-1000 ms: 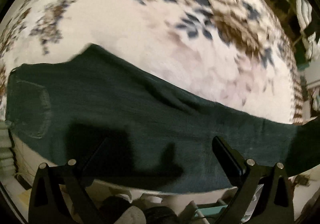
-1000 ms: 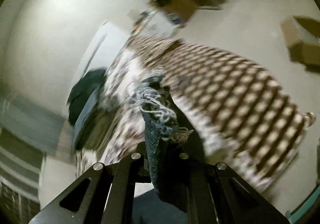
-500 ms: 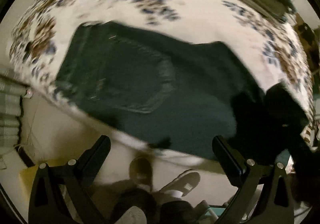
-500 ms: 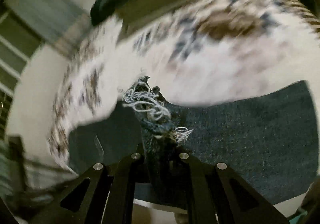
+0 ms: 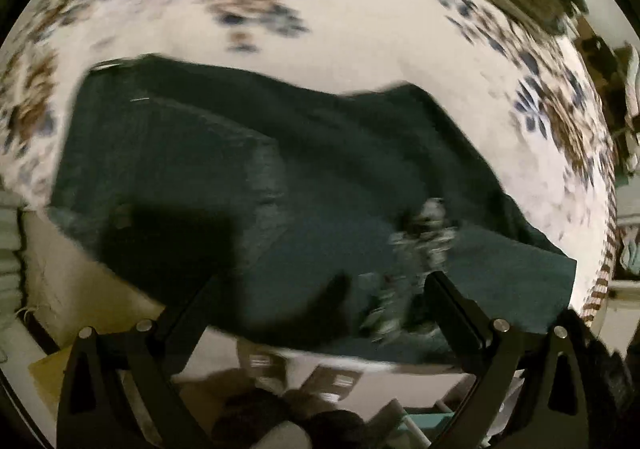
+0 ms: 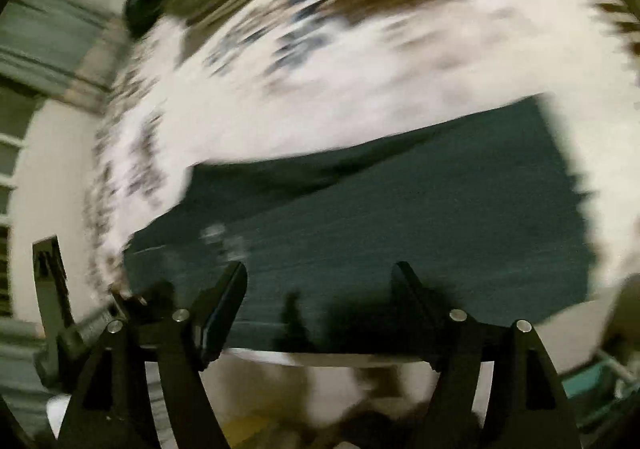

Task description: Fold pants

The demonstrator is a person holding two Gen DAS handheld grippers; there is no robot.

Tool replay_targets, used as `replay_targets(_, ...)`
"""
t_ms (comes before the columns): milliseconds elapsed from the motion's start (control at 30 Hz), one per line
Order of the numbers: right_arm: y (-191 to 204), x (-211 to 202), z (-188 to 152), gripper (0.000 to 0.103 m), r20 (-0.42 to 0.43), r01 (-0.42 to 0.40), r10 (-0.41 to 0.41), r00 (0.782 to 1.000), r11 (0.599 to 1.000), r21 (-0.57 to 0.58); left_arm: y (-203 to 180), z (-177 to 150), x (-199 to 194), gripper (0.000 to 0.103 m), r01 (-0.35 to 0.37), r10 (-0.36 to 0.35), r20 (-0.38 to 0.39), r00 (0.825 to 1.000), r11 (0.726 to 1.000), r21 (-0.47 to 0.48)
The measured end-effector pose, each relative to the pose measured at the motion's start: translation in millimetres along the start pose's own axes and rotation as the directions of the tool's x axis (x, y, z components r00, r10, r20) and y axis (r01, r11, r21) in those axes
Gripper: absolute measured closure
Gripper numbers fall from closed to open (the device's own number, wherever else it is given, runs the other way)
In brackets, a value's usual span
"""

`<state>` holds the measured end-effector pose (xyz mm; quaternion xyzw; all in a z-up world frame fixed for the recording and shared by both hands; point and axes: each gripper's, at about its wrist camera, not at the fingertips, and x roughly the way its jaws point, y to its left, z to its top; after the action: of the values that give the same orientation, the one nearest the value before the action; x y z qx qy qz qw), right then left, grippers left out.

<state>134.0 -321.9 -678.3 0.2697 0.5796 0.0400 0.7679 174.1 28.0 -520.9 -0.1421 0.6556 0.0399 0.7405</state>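
Pants (image 5: 248, 185): dark denim, folded over, lying on the floral bedspread (image 5: 360, 49) — frayed hem on top.
Left gripper (image 5: 320, 285): jaws spread, empty.
Right gripper (image 6: 320, 273): jaws spread — holding nothing.

no readable text in either view

both views are motion-blurred; the dark pants (image 5: 256, 185) and the patterned bed cover (image 5: 360, 29) carry no letters, labels or numbers that can be made out, and the pale marks on the dark shapes below the bed edge are too smeared to read.
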Motion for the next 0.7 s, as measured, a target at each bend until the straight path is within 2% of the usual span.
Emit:
replay_targets(100,-48,-13,8,0.024,-0.003,0.100,-0.100,0.995,0.994,0.048,-35,6,28,0.000,-0.001,0.003,-0.029,1.000,0.999,0.054)
replay_targets(167,-73,-21,16,0.024,-0.008,0.127,-0.127,0.992,0.987,0.094,-56,7,50,0.015,-0.050,0.058,-0.066,0.996,0.993,0.111)
replay_targets(200,-86,-24,17,0.024,-0.008,0.133,-0.133,0.991,0.984,0.115,-67,7,59,0.032,-0.067,0.078,-0.069,0.995,0.987,0.143)
replay_targets(267,-102,-30,29,0.021,-0.008,0.142,-0.143,0.990,0.979,0.145,-81,5,64,0.043,-0.113,0.122,-0.036,0.992,0.975,0.194)
replay_targets(300,-109,-28,31,0.021,-0.006,0.141,-0.142,0.990,0.978,0.156,-88,3,61,0.072,-0.094,0.098,-0.008,0.995,0.972,0.218)
replay_targets(333,-114,-31,36,0.021,-0.007,0.139,-0.140,0.990,0.976,0.165,-93,0,58,0.087,-0.083,0.084,0.005,0.996,0.968,0.237)
replay_targets(367,-118,-28,37,0.021,-0.011,0.134,-0.135,0.991,0.975,0.178,-98,-2,54,0.097,-0.124,0.119,0.034,0.992,0.956,0.265)
replay_targets(400,-118,-28,43,0.021,-0.012,0.125,-0.125,0.992,0.975,0.185,-99,-4,50,0.098,-0.132,0.121,0.054,0.991,0.950,0.282)
replay_targets(567,-105,-22,55,0.021,-0.023,0.101,-0.098,0.995,0.979,0.179,-69,2,44,0.099,-0.111,0.103,0.047,0.994,0.969,0.223)
replay_targets(633,-92,-16,57,0.021,-0.030,0.118,-0.115,0.993,0.983,0.139,-64,2,49,0.099,-0.114,0.111,0.027,0.993,0.968,0.222)
replay_targets(700,-83,-6,57,0.021,-0.054,0.157,-0.152,0.987,0.983,0.098,-56,3,50,0.097,-0.088,0.089,0.004,0.996,0.979,0.184)
